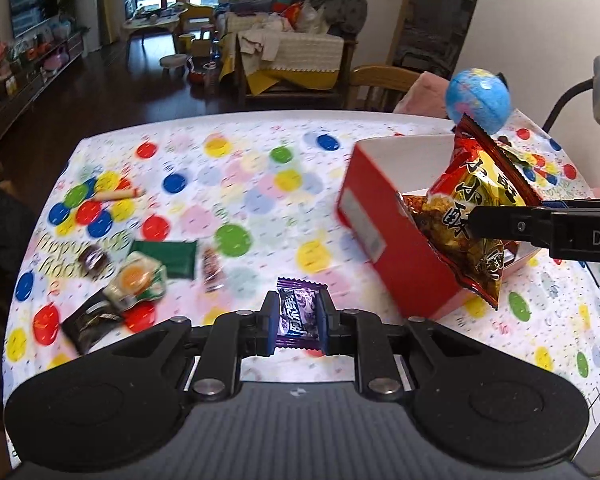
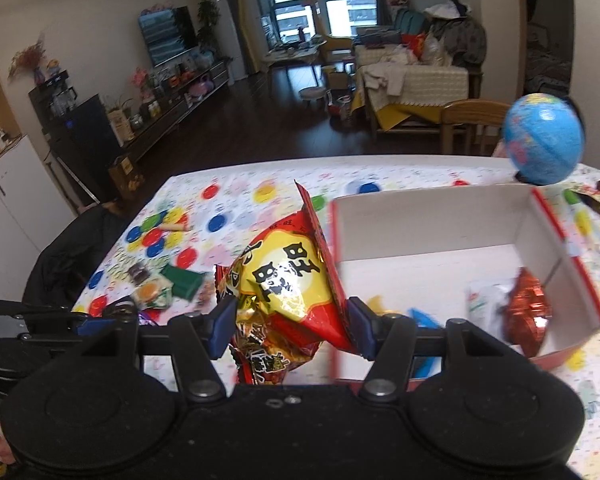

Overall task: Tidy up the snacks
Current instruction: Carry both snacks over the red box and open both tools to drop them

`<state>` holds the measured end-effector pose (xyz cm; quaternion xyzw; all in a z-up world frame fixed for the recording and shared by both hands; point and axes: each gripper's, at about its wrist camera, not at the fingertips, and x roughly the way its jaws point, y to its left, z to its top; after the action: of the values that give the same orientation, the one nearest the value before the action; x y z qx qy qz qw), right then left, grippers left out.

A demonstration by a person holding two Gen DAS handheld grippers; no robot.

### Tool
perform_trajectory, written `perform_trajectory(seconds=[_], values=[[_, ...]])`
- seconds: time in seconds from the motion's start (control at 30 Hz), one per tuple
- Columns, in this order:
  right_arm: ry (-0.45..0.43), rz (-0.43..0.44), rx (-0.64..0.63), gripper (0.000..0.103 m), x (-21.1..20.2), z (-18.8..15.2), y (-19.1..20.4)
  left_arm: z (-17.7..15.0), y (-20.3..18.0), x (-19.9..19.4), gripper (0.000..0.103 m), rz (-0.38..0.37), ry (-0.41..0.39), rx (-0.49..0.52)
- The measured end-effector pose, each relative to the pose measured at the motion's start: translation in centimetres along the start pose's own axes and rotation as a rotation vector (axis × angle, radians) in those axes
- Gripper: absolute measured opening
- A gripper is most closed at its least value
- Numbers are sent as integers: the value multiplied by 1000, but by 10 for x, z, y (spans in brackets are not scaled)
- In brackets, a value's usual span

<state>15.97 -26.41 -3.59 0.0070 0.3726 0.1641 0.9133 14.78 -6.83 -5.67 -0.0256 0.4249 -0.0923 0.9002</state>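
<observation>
My left gripper (image 1: 298, 320) is shut on a small purple candy wrapper (image 1: 300, 316), held above the dotted tablecloth (image 1: 240, 184). My right gripper (image 2: 286, 330) is shut on a red and yellow snack bag (image 2: 288, 288), lifted beside the left wall of the red box (image 2: 440, 236). In the left wrist view the same snack bag (image 1: 476, 208) hangs from the right gripper's arm (image 1: 540, 224) over the red box (image 1: 384, 216). Inside the box lie a red foil snack (image 2: 526, 308), a white packet (image 2: 484, 304) and blue and yellow pieces.
Several loose snacks lie at the table's left: a green packet (image 1: 168, 258), an orange-centred packet (image 1: 138, 280), a black packet (image 1: 90, 322), a dark round one (image 1: 94, 260) and a wafer stick (image 1: 118, 195). A blue globe (image 1: 478, 94) stands behind the box. A wooden chair (image 1: 384, 84) is at the far edge.
</observation>
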Motion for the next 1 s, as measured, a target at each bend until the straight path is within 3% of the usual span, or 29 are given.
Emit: perform_trajectory(seconds=[0.4,0.7,1.0], values=[[-42,-113,63,57,-19,5,-85,36,-75,21,19,-17,-18,52],[-26,-196,101,57,-12,2,-147,60,-120,46,19,-7,-11,90],[-4,-179,130,57,-2,-4,-187,72,-138,81,19,35,31,87]])
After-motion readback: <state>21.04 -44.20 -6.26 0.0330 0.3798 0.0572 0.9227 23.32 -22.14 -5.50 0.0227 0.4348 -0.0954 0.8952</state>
